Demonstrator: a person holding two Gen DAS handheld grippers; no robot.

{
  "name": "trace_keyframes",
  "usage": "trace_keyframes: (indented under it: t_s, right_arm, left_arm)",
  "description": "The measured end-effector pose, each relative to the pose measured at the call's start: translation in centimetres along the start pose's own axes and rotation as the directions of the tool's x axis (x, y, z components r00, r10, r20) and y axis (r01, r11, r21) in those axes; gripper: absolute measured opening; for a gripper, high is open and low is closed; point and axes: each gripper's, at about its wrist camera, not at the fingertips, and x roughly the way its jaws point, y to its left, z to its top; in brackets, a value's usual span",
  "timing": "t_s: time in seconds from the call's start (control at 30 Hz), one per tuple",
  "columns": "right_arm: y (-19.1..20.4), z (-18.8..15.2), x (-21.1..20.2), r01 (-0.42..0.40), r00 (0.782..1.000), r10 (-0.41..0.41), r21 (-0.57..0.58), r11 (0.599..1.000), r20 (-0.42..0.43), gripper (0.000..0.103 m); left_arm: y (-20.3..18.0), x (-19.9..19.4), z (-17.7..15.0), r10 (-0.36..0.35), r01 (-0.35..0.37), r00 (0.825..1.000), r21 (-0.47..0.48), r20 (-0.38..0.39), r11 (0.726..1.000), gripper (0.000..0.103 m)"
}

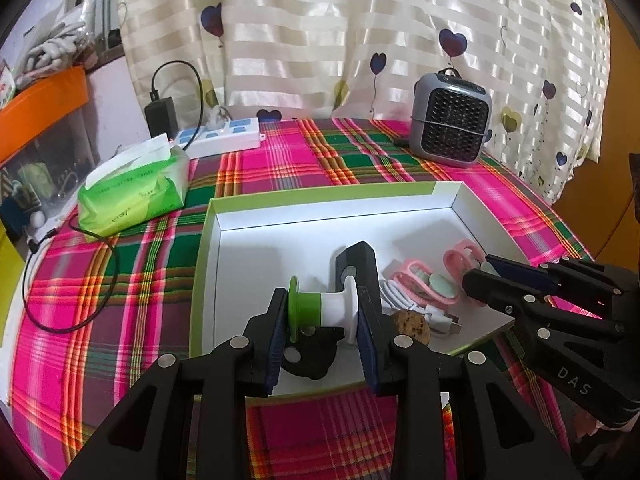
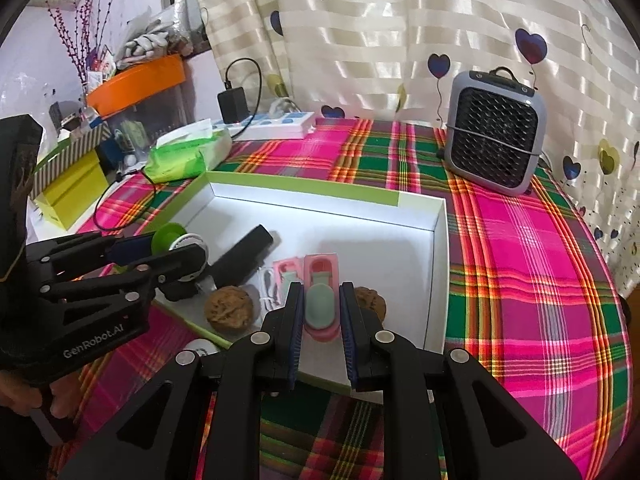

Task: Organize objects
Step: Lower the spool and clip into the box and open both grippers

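My left gripper (image 1: 320, 312) is clamped on a smooth plastic spool (image 1: 324, 310), green flange against one ribbed blue pad, white flange against the other, held over the lower middle of the shallow white cardboard box (image 1: 332, 200) with its lime-green rim. My right gripper (image 2: 320, 312) pinches a glossy pink clip (image 2: 320, 304) with a mint oval insert, low centre of its view, above the box floor. Inside lie a matte black bar (image 2: 244, 254), a wrinkled brown walnut (image 2: 230, 308) and a coiled white cable (image 1: 404, 300). Both grippers tilt downward over the plaid cloth (image 2: 520, 260).
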Motion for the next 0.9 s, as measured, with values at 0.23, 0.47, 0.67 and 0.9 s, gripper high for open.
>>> trace_keyframes:
  t_s: [0.23,0.47,0.67,0.9]
  right_arm:
    - [0.5,-0.2,0.2,-0.002,1.0,0.002,-0.021,1.0,-0.005,0.019]
    - [1.0,-0.2,-0.6,-0.013,0.999,0.015,-0.043,0.999,0.039,0.021]
    - [1.1,-0.3,-1.4,-0.024,0.997,0.026,-0.039,0.999,0.069,0.022]
    - [1.4,-0.4,-2.5,-0.038,0.995,0.042,-0.035,0.999,0.096,0.022]
  left_arm:
    - [-0.1,0.1,-0.1,-0.004,0.004,1.0,0.005,0.004,1.0,0.03]
    - [-0.3,-0.6,0.0,-0.02,0.019,0.999,0.008,0.027,1.0,0.031]
    - [-0.3,-1.1,0.0,-0.031,0.031,0.999,0.002,0.041,1.0,0.034]
    - [-0.9,-2.2,-0.4,-0.049,0.048,0.997,0.01,0.053,0.999,0.034]
